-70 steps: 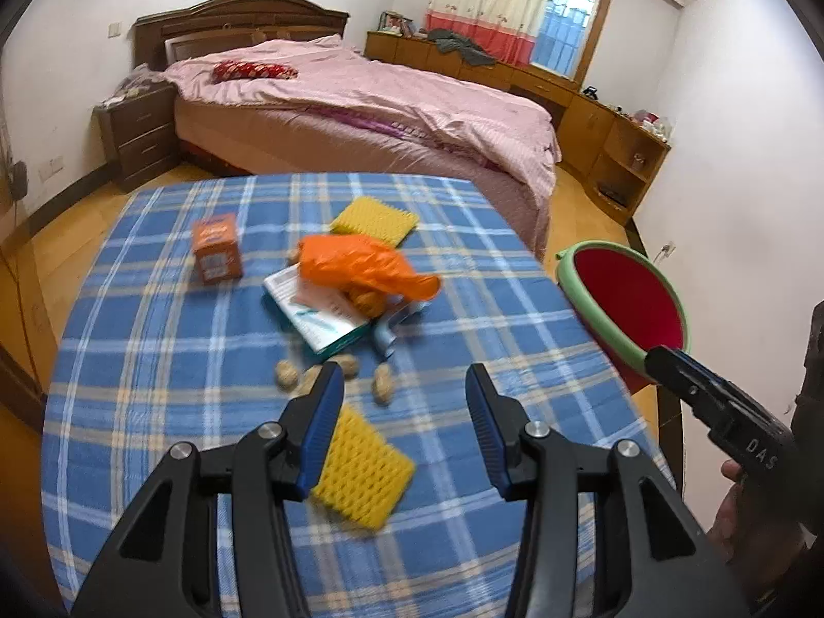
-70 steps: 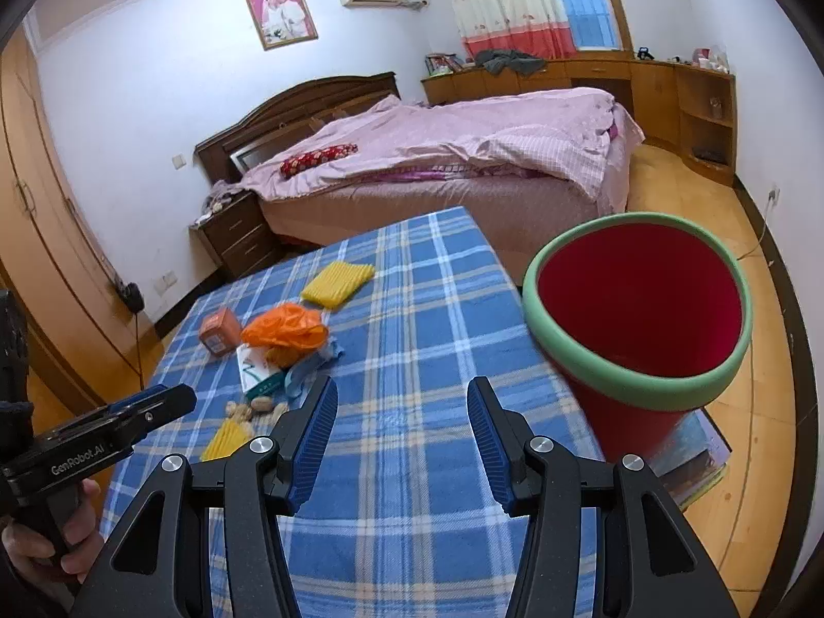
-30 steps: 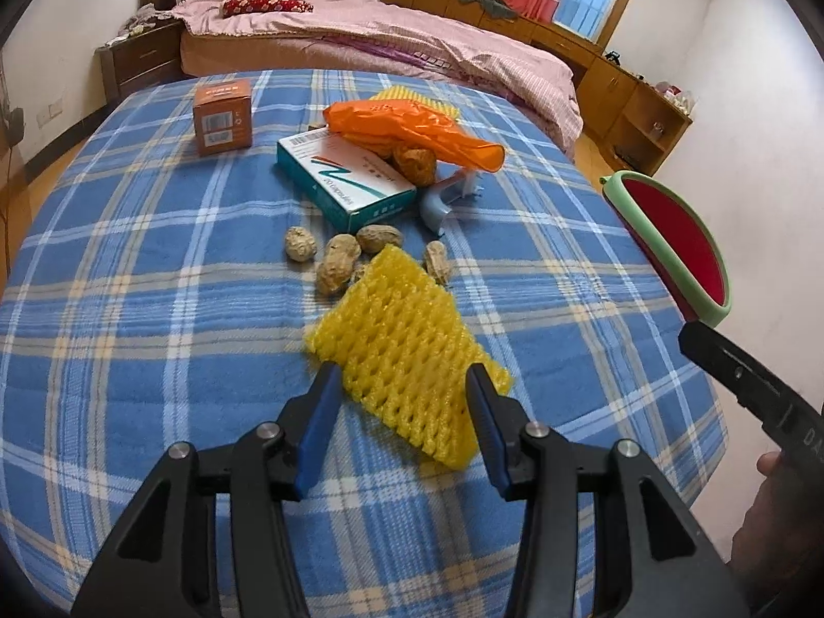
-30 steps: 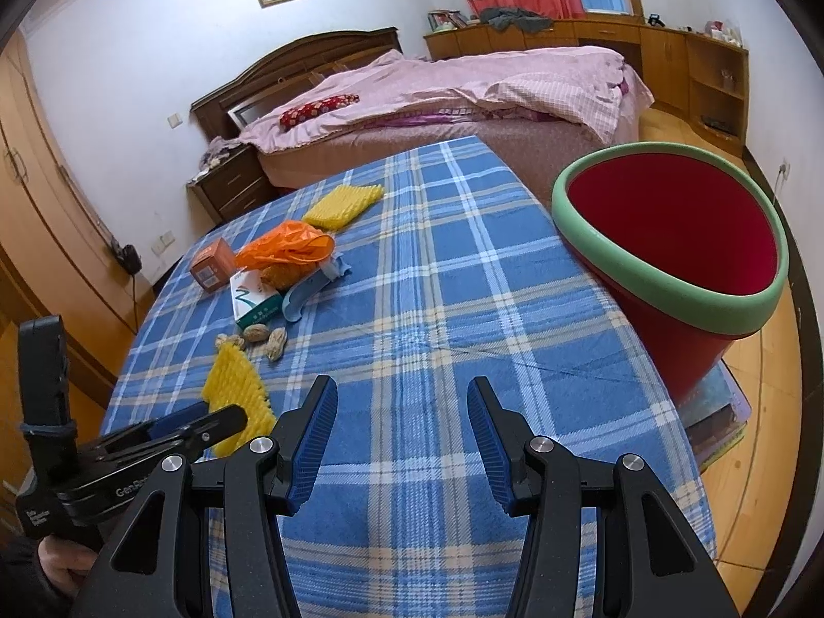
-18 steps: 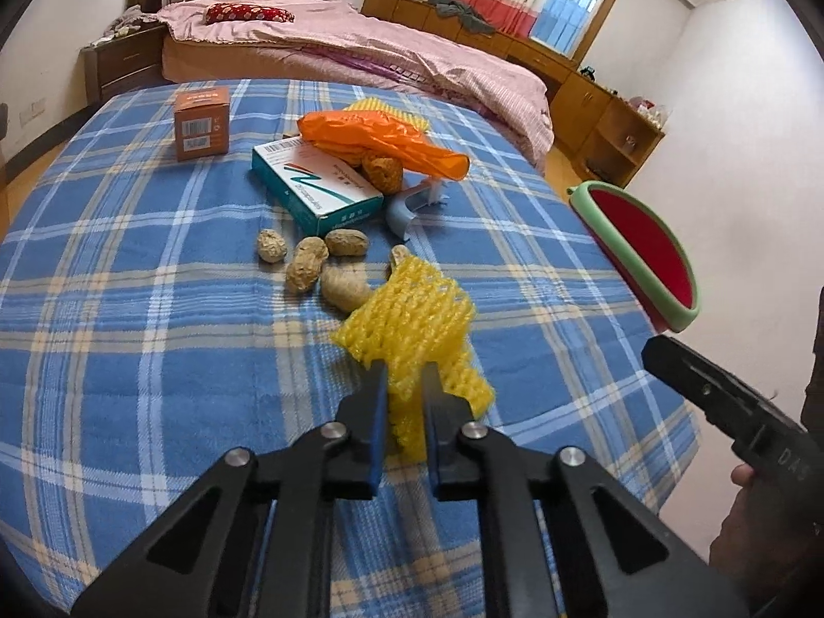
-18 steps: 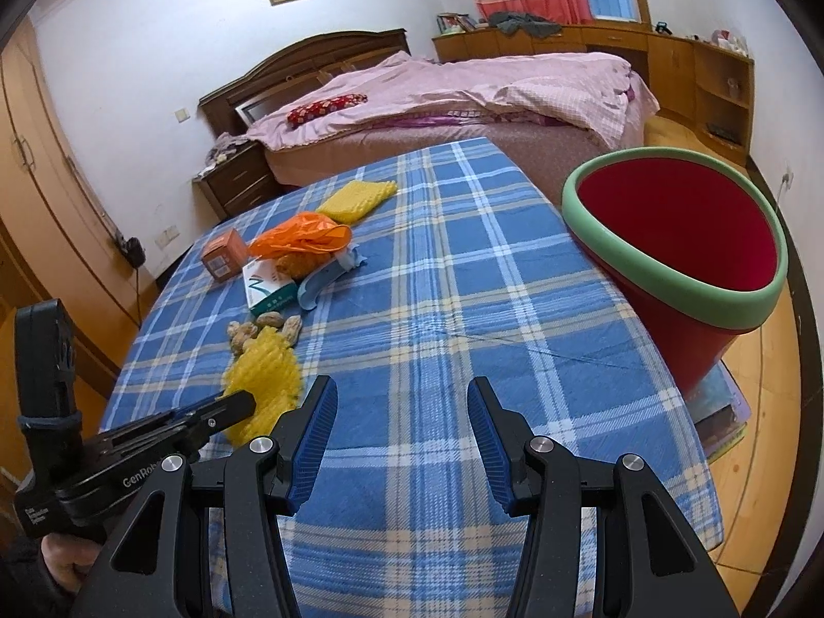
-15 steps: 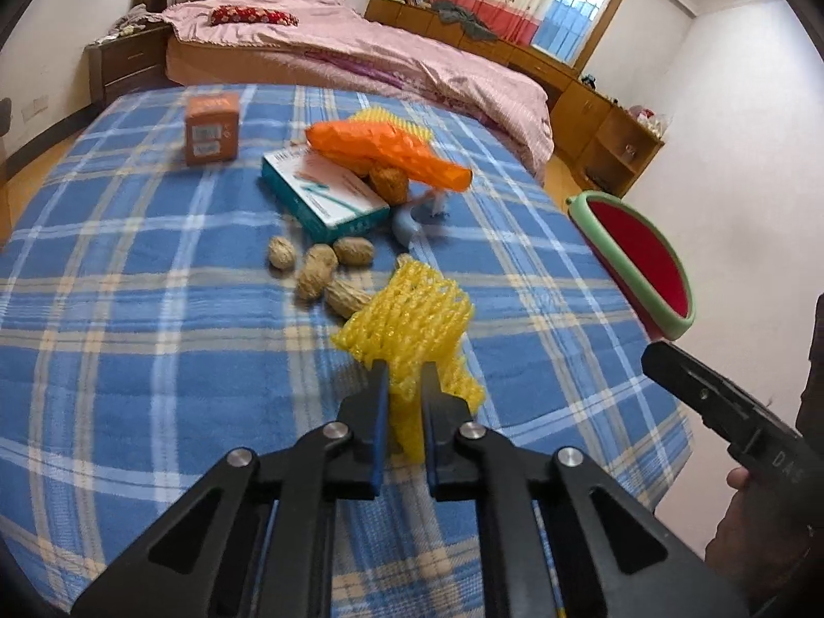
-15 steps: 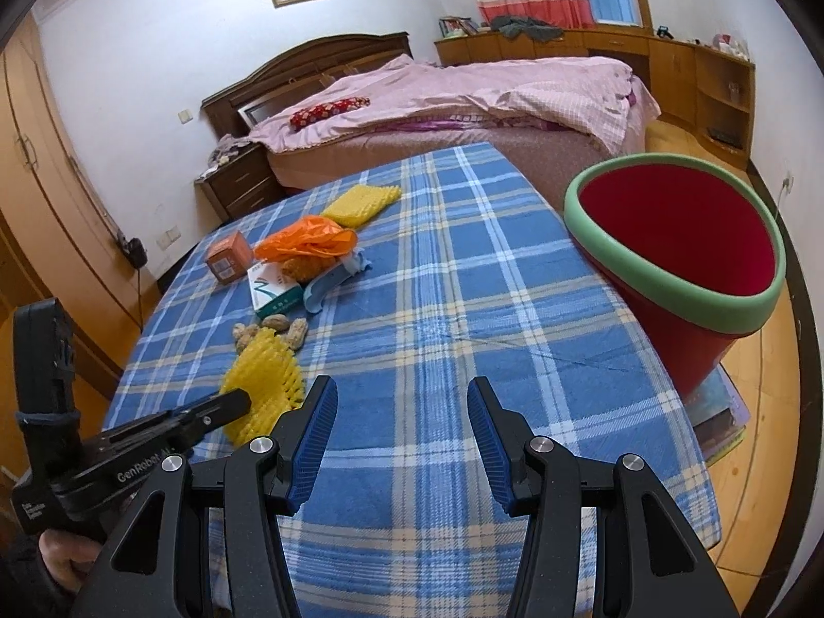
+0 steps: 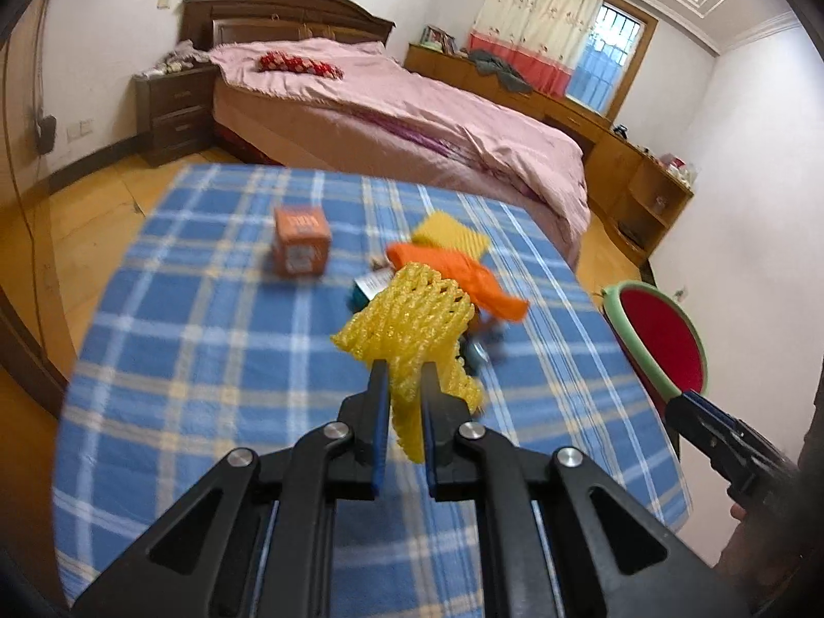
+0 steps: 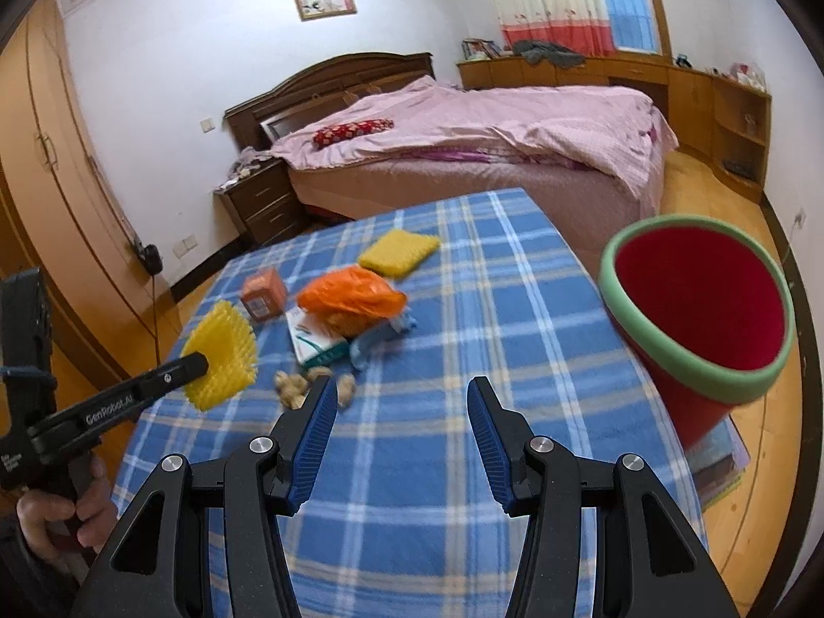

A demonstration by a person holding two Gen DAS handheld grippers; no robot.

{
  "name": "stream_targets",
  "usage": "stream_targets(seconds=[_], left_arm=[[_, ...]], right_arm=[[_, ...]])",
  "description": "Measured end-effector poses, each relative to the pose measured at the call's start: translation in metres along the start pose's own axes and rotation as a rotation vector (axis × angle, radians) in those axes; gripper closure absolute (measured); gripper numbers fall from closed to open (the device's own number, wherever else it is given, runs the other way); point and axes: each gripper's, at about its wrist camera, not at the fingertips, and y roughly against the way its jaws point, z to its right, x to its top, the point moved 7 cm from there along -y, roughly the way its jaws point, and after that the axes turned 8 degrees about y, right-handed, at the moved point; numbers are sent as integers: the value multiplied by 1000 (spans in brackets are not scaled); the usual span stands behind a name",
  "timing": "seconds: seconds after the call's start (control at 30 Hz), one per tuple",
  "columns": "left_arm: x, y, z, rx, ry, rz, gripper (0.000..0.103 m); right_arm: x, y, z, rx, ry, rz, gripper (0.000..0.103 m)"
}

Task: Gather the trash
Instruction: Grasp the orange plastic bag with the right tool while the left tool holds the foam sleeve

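The left gripper [image 9: 404, 401] has its fingers pinching the yellow foam fruit net [image 9: 407, 324], lifted clear of the blue plaid tabletop [image 9: 206, 319]. To do this well, keep the pinch firm and carry it across over the red bin with the green rim [image 10: 705, 298] before letting go. The right gripper [image 10: 401, 432] hangs with fingers spread, empty.

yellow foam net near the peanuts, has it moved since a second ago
Yes. The yellow foam net is off the tablecloth, pinched in the left gripper, raised above the peanuts it lay beside.
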Motion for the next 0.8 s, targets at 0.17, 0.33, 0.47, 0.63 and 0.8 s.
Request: stream_targets(seconds=[0.17,0.33,0.47,0.63,0.8], left_arm=[[22,-4,-12,16,0,27,93],[33,-19,-33,47,24,27,93],[37,-34,-51,75,49,19,93],[43,-52,-72,101,84,15,93],[45,-66,-82,115,93,11,93]], right_arm=[[20,-13,-17,11,39,10,49],[34,-41,-31,25,41,-6,37],[43,-70,-42,40,51,-27,34],[53,-109,-51,28,74,-62,28],[59,-145,-49,9,82,-98,27]])
